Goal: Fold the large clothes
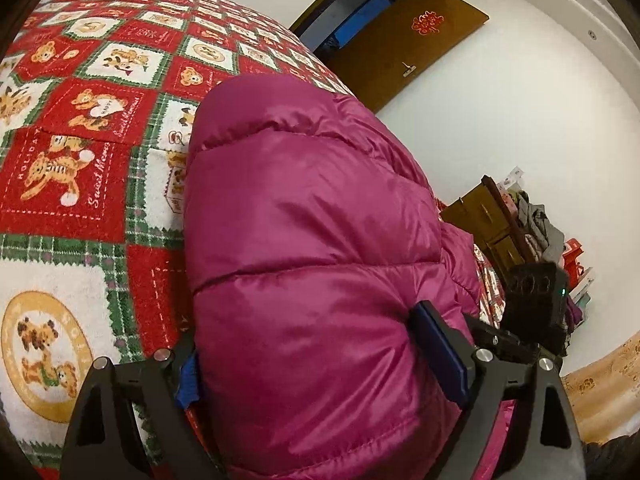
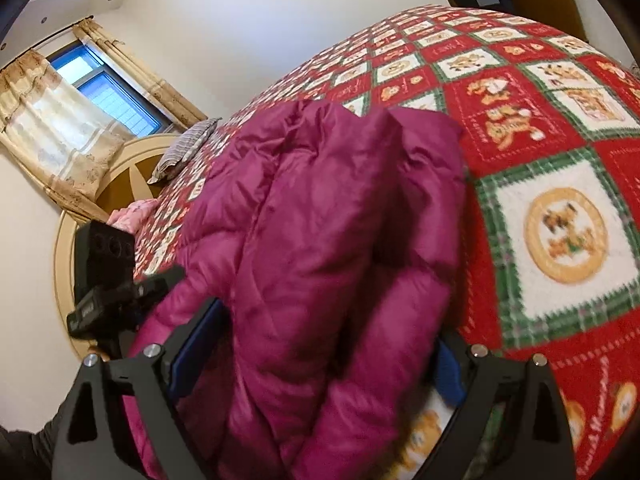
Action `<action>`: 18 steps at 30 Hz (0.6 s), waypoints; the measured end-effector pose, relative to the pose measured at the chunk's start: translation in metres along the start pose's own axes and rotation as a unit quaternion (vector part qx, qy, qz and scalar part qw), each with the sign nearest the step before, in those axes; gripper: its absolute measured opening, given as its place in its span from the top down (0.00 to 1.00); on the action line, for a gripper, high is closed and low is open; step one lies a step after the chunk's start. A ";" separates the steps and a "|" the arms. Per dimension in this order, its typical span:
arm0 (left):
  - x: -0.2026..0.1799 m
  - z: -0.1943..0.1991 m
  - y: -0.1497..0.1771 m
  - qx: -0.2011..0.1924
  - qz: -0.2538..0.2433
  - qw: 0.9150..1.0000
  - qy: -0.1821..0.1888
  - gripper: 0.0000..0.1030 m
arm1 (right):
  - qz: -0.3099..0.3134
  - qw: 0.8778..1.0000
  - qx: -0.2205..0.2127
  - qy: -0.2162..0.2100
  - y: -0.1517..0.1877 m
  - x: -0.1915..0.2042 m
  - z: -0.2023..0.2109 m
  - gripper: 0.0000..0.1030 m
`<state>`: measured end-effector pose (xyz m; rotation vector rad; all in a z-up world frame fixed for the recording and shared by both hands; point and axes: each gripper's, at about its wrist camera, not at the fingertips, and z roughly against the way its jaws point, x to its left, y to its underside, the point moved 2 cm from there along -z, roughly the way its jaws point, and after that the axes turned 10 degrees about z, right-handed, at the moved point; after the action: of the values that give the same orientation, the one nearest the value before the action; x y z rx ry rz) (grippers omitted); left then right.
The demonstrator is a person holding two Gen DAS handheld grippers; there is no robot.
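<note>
We hold one magenta down jacket [image 1: 304, 240] over the bed, bunched thick between both tools. Our left gripper [image 1: 320, 356] stands with its fingers spread wide around a fat quilted roll of it, the blue pads [image 1: 440, 352] pressed against the fabric on either side, so it grips the jacket rather than hanging free. Our right gripper [image 2: 316, 352] does the same on its own bundle, jaws wide apart only because the padding fills them. The jacket lies partly on the red and green bear-print bedspread [image 1: 80, 152] and partly lifted in our grasp.

The step in hand looks like carrying a fold across or gathering the bulk. To do it well, we judge that both hands should move together at the same height, keeping the edge taut between them, then lay the puffy layers down flat and press the air out before letting go (down springs back and slippery shell fabric slides). Releasing one side first would likely let the fold roll open.

Counted: one jacket, two grippers, one bedspread, one striped pillow [image 2: 188, 144] near the headboard, one pink cloth [image 2: 132, 214] beside it, one open brown door [image 1: 404, 44], one curtained window [image 2: 108, 92].
</note>
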<state>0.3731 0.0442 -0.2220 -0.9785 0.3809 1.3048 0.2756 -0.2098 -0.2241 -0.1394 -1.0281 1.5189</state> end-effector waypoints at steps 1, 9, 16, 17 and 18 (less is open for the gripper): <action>0.001 0.001 0.000 0.000 0.001 1.000 0.001 0.13 | 0.000 1.000 0.000 -0.001 -0.003 0.002 -0.004 0.08; 0.000 0.003 0.006 -0.008 -0.025 1.000 -0.012 0.13 | 0.035 0.999 0.031 -0.015 -0.004 0.016 -0.018 0.21; -0.008 -0.003 0.008 -0.015 -0.031 0.997 -0.075 0.15 | 0.030 0.999 0.032 -0.008 -0.001 0.008 -0.019 0.38; -0.009 -0.003 0.008 -0.016 -0.031 0.996 -0.082 0.15 | 0.031 0.999 0.030 -0.004 0.000 0.008 -0.019 0.40; -0.010 -0.004 0.009 -0.019 -0.030 0.995 -0.093 0.17 | 0.031 0.999 0.028 0.002 0.000 0.009 -0.019 0.41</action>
<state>0.3635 0.0348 -0.2206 -0.8851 0.1835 1.3390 0.2853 -0.1924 -0.2317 -0.1359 -0.9850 1.6017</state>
